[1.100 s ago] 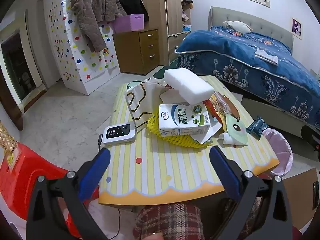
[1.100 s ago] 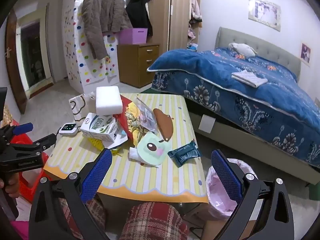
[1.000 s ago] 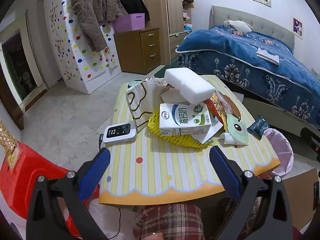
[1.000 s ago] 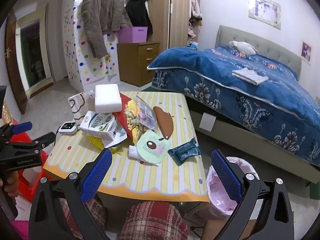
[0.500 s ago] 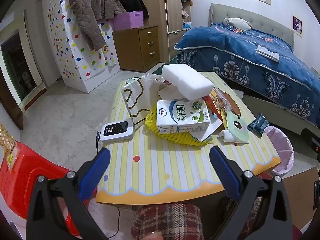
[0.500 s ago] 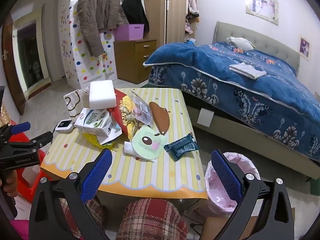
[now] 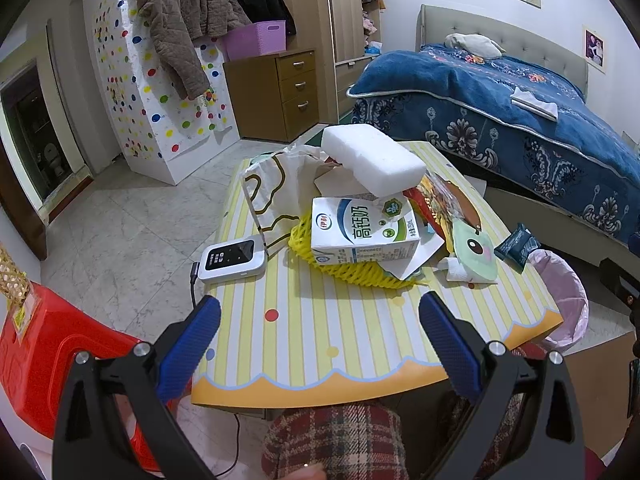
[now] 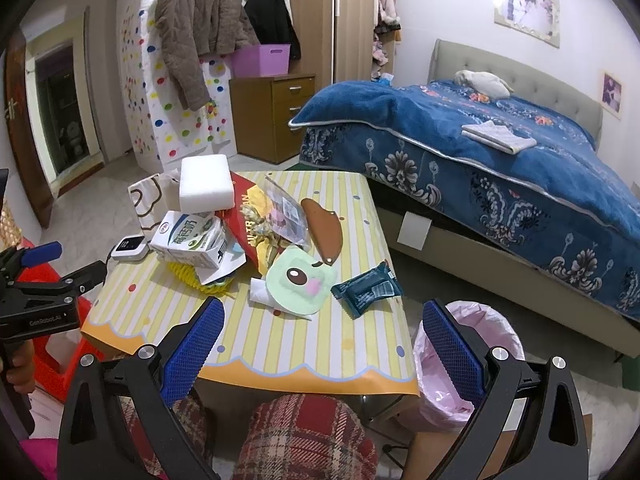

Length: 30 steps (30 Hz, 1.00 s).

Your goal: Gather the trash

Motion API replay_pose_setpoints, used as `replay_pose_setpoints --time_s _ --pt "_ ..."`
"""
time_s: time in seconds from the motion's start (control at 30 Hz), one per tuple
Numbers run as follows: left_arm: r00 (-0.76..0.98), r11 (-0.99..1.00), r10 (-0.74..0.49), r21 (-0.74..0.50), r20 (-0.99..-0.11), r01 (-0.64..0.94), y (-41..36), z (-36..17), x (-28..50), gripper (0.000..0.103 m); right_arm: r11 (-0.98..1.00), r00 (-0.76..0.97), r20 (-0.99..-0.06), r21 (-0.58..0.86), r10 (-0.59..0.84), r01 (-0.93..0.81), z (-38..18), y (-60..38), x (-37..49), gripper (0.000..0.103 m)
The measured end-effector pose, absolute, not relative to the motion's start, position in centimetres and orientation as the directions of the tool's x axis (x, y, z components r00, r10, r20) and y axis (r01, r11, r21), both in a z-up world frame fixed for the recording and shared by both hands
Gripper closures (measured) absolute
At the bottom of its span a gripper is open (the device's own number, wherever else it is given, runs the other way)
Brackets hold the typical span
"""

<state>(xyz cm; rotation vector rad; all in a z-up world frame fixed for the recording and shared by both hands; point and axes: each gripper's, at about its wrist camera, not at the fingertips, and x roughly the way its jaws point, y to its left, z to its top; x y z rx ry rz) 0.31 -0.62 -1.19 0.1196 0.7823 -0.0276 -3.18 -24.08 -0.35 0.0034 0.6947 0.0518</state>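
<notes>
Left wrist view first: my left claw point(image 7: 320, 322) fills the bottom of the frame with its blue pads spread wide and nothing between them. Above it, in the middle of the frame, I see the yellow-and-white striped tabletop point(image 7: 344, 332) with the trash heaped on its far half. A white milk carton with green and blue print point(image 7: 365, 234) lies on its side on a yellow foam fruit net point(image 7: 340, 272). A white foam block point(image 7: 372, 159) sits above the carton, resting on the pile. Left of the pile lies a white tissue pack with brown loops point(image 7: 276, 188), and lower left of that a small white device with a dark screen point(image 7: 233, 260), its cable hanging over the tabletop edge. At right centre I make out a round pale green card with a cartoon eye point(image 7: 476, 254) and a dark teal wrapper point(image 7: 517, 245) near the right edge. A bin lined with a pink bag point(image 7: 564, 292) stands on the floor just beside that edge.

Right wrist view: my right claw point(image 8: 323, 326) sits at the bottom, pads also wide apart and empty. The same pile is centre left, with a red snack bag point(image 8: 250, 220) and a brown oval piece point(image 8: 322, 232) beside the green card. The teal wrapper lies near the tabletop's right edge, above the pink-lined bin at lower right. My left claw shows at the left edge, held open in a hand point(image 8: 18, 368).
</notes>
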Motion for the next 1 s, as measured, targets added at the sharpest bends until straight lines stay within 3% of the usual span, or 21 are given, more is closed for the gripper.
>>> replay_pose_setpoints --time_s 1.0 --pt "0.710 0.993 0.024 0.100 -0.703 0.065 -0.30 -1.23 0.33 0.007 0.998 0.762 -0.645 0.018 0.057 -0.059 -0.45 -23.29 -3.20 0.005"
